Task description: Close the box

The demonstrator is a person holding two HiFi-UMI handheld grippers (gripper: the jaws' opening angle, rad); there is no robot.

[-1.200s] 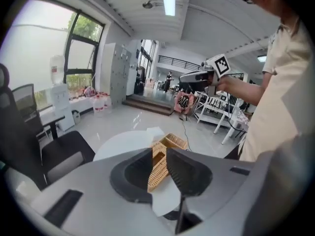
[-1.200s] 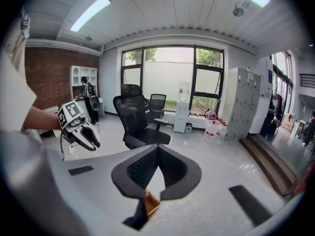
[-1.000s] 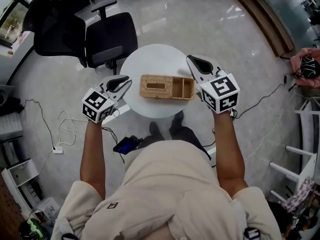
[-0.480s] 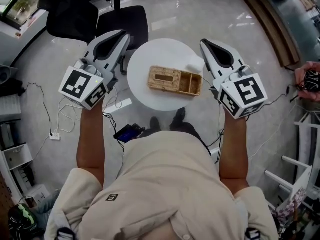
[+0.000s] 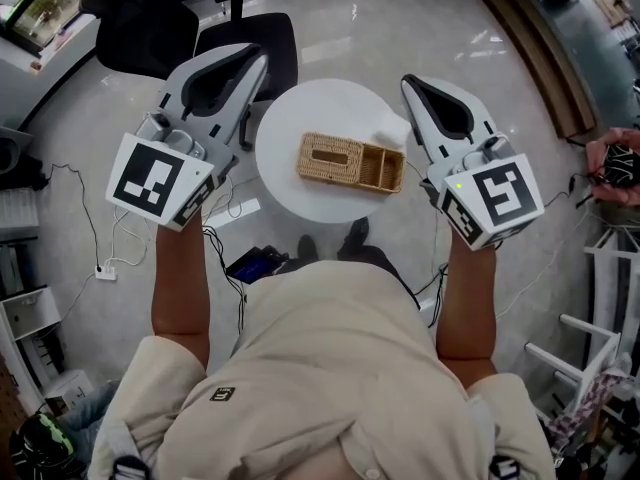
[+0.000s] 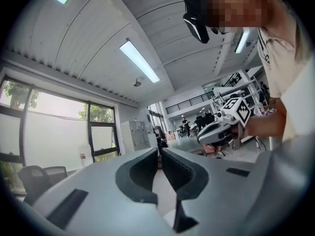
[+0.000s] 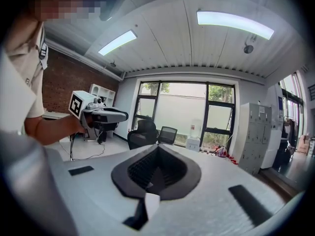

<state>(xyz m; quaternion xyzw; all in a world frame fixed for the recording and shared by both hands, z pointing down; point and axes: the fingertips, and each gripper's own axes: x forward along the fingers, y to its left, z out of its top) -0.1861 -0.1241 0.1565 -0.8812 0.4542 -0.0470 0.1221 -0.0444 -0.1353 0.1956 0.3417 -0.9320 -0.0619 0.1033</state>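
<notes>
The left gripper (image 5: 262,60) and the right gripper (image 5: 408,84) are held up level, one at each side of the round white table (image 5: 300,193). The left gripper's jaws have just been closing. They stand all but together, with only a thin slit between them and nothing in it. The right gripper is clenched and also empty. The rectangular woven wicker box (image 5: 350,163) lies on the table between the two grippers, touched by neither. Its slotted top faces the left gripper and its open compartments face the right one. A black office chair (image 5: 150,33) stands beyond the left gripper.
</notes>
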